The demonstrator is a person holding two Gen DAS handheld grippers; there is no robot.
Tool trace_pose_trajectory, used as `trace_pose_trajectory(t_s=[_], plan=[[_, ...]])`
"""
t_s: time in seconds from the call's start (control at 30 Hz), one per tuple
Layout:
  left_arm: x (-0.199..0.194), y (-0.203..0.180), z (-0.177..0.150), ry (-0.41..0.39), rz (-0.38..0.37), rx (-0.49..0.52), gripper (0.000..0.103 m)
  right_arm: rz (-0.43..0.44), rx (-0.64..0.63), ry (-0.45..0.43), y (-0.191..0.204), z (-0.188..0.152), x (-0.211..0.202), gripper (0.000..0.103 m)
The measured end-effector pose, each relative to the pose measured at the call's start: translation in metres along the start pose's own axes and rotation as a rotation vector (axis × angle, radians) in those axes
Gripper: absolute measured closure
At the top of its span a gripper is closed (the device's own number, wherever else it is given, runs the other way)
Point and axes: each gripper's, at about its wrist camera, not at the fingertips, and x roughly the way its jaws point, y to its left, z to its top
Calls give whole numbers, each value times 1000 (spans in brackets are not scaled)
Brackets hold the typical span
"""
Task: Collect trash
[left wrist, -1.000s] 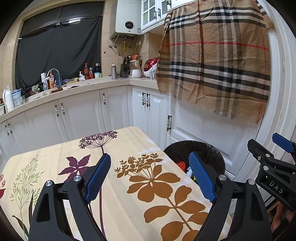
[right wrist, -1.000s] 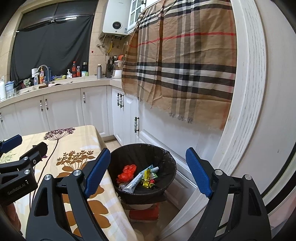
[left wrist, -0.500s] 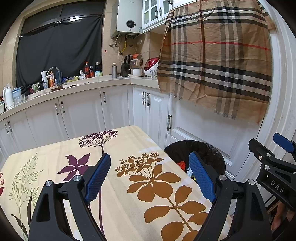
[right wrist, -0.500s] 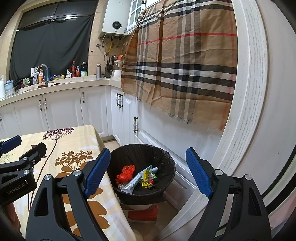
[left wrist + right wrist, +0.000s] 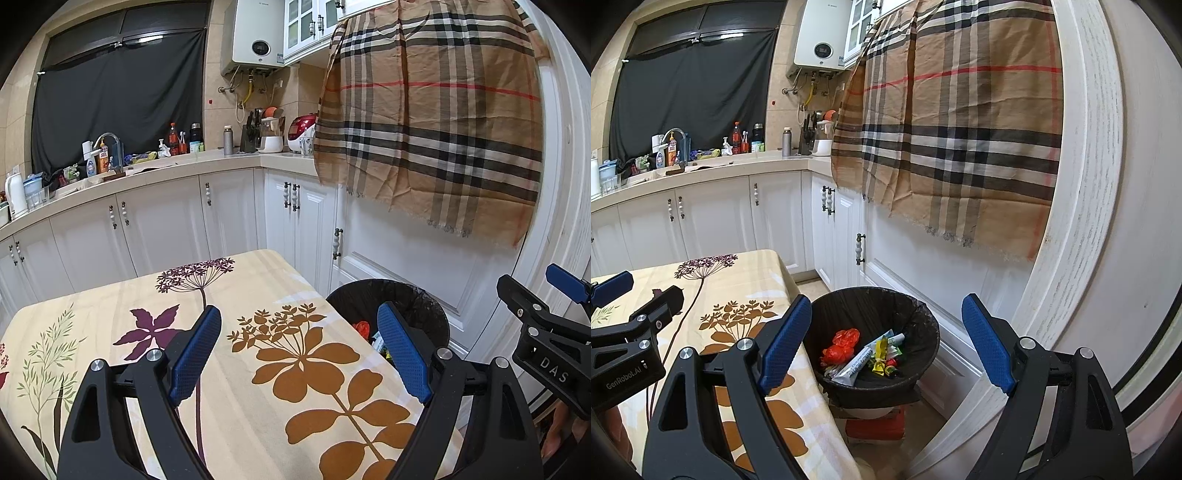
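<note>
- While both hands hung over the floral table (image 5: pixel 258 406), the left gripper (image 5: pixel 299 350) and right gripper (image 5: pixel 886 343) gaped wide, holding nothing.
- Beyond the table's edge, wrappers (image 5: pixel 864 354) lay inside the black-lined bin (image 5: pixel 923 354).
- Farther back hung a plaid cloth (image 5: pixel 960 147).

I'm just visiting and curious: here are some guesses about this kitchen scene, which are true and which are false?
1. The bin next to the table already has trash in it. True: a red wrapper and a tube lie inside.
2. The right gripper is clamped on a wrapper. False: its jaws stand open and empty.
3. The left gripper is open. True.
4. A plaid cloth hangs over the white cabinets. True.
5. The bin has a white liner. False: the liner is black.
6. The tablecloth is plain. False: it is printed with flowers and leaves.
</note>
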Motion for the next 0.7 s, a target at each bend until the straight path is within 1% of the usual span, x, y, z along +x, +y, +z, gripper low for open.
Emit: trace_pose_trajectory(t_s=[0.7], plan=[[0,-1,-1,3,-2,1,19,0,-1,0,0,0,0,22]])
